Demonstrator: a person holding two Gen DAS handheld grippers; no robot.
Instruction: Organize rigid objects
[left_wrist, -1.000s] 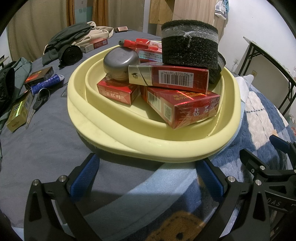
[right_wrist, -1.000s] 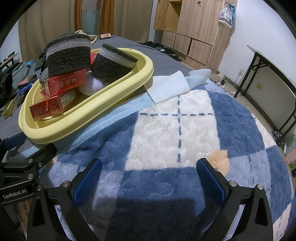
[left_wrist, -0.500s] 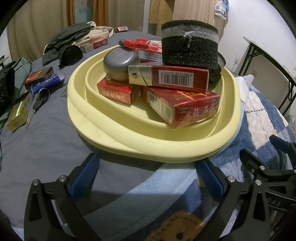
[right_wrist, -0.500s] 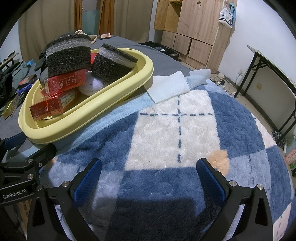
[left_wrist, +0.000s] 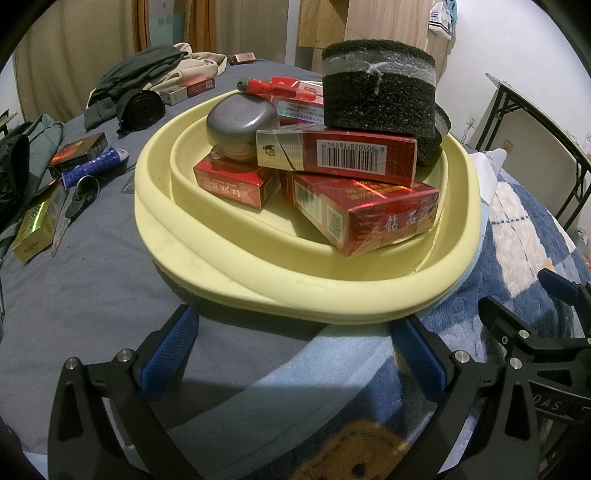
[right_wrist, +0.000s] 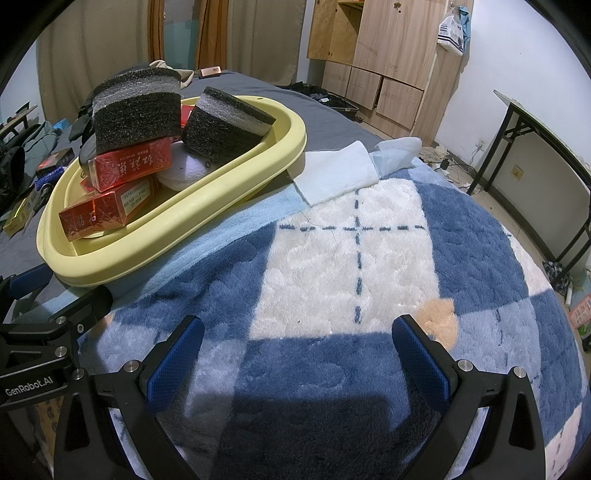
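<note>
A pale yellow basin (left_wrist: 229, 273) (right_wrist: 207, 225) sits on the bed, piled with red cartons (left_wrist: 373, 218) (right_wrist: 129, 166), a grey round tin (left_wrist: 240, 122), a red lighter (left_wrist: 273, 86) and black foam blocks (left_wrist: 376, 96) (right_wrist: 229, 122). My left gripper (left_wrist: 293, 354) stands open just in front of the basin's near rim, holding nothing. Over the blue and white fleece blanket (right_wrist: 351, 258), to the right of the basin, my right gripper (right_wrist: 297, 358) is open and empty too.
Left of the basin on the grey sheet lie scissors (left_wrist: 74, 206), a blue tube (left_wrist: 92, 166), a gold box (left_wrist: 37, 225), a dark red box (left_wrist: 77, 147) and heaped clothes (left_wrist: 147, 74). A folded white cloth (right_wrist: 336, 170) lies beyond the basin. A wooden wardrobe (right_wrist: 388, 55) and a black-framed table (right_wrist: 546, 147) stand at the right.
</note>
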